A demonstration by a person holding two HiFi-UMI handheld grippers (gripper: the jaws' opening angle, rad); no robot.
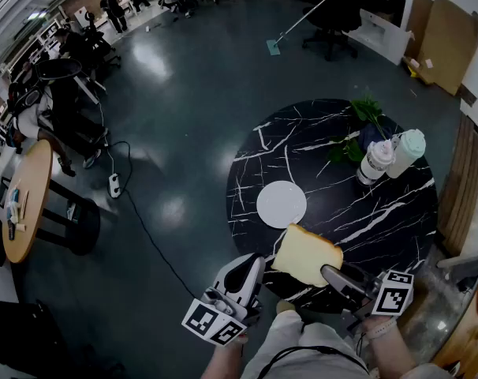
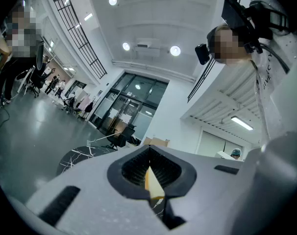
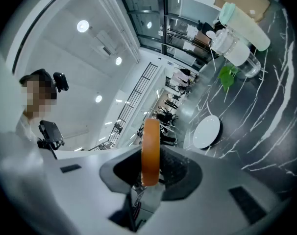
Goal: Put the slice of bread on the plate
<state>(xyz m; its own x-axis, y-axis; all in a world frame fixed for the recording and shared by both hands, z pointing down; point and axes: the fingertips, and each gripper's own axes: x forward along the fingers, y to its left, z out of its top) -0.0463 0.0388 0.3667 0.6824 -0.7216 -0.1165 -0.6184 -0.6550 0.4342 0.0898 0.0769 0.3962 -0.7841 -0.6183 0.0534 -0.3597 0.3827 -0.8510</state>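
- Your left gripper hung off the near edge of the desk, jaws pressed together on nothing.
- The plate, toward the left edge, lay bare.
- Your right gripper pinched the slice of bread above the near edge, just short of the plate; setting it down was not yet done.

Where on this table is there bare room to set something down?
The white plate is empty. Bare marble lies between it and the white bottle, and along the table's far-left rim. Crowded: far right, where plant, bottle and mint-lidded cup cluster; near edge, under the slice of bread in the right tongs.
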